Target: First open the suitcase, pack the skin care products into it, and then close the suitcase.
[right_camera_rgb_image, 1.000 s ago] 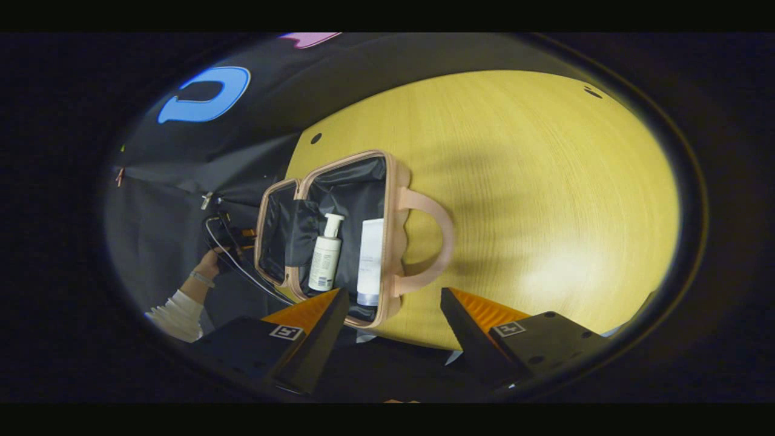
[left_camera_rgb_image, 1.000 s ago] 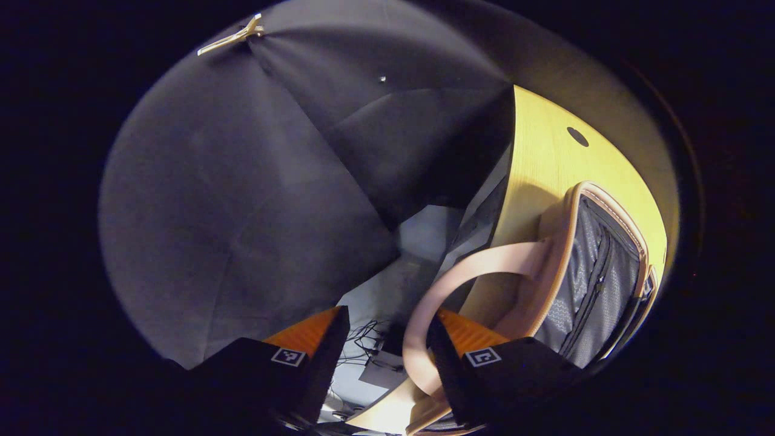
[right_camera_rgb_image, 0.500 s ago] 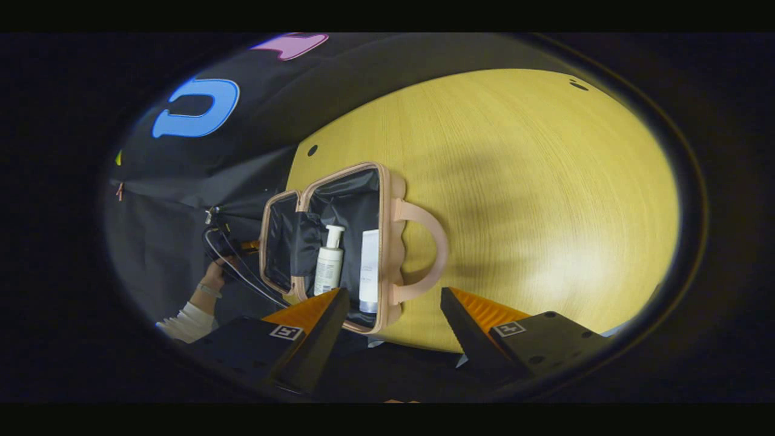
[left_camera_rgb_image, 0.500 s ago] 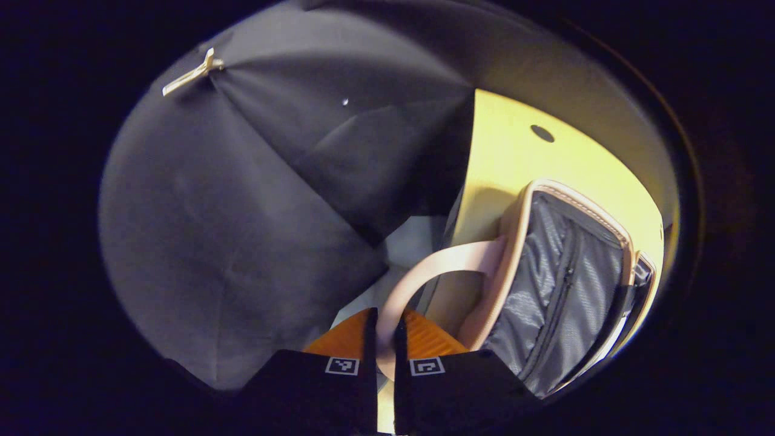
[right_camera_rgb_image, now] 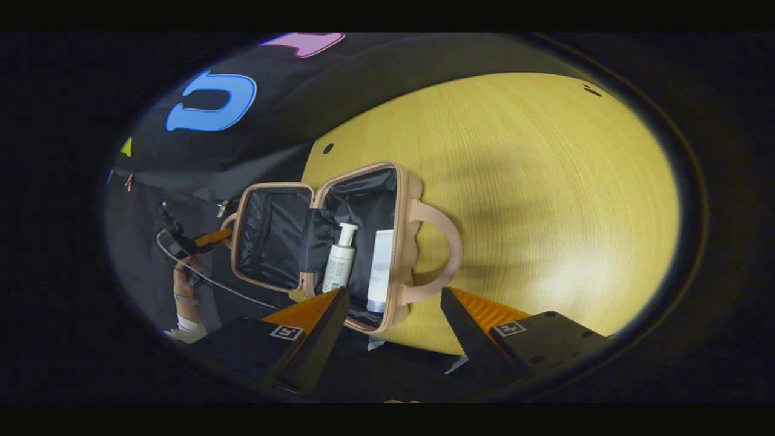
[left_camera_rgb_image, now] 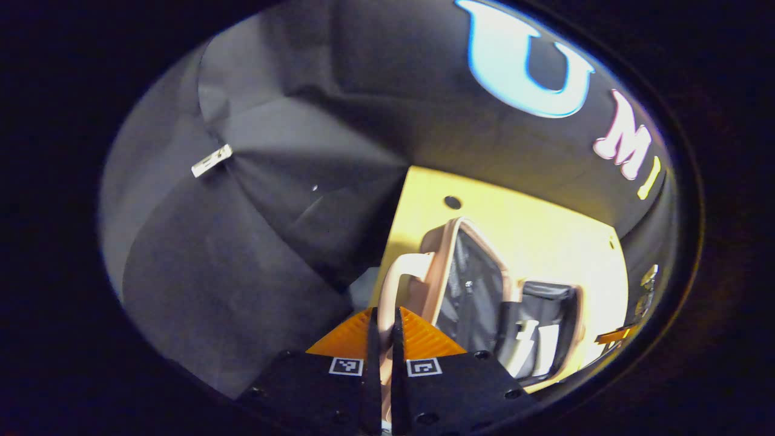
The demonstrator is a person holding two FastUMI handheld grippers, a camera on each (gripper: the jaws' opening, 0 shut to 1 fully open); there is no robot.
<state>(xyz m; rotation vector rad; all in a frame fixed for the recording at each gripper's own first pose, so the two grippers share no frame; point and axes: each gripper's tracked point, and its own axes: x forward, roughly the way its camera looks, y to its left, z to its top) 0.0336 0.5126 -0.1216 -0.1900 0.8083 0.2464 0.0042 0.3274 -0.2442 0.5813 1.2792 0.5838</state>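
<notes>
Left gripper (left_camera_rgb_image: 381, 339): jaws pinched nearly together on the lid handle (left_camera_rgb_image: 393, 284) of the suitcase (right_camera_rgb_image: 339, 242), both fingers pressing it. The suitcase lies open on the yellow counter (right_camera_rgb_image: 545, 200), near its edge. Inside it, a pump bottle (right_camera_rgb_image: 340, 257) and a white tube (right_camera_rgb_image: 380, 270) lie side by side against the handle-side wall. Right gripper (right_camera_rgb_image: 393, 315): jaws spread wide, holding nothing, hovering above the suitcase. A hand (right_camera_rgb_image: 181, 281) grips the left tool beyond the lid.
</notes>
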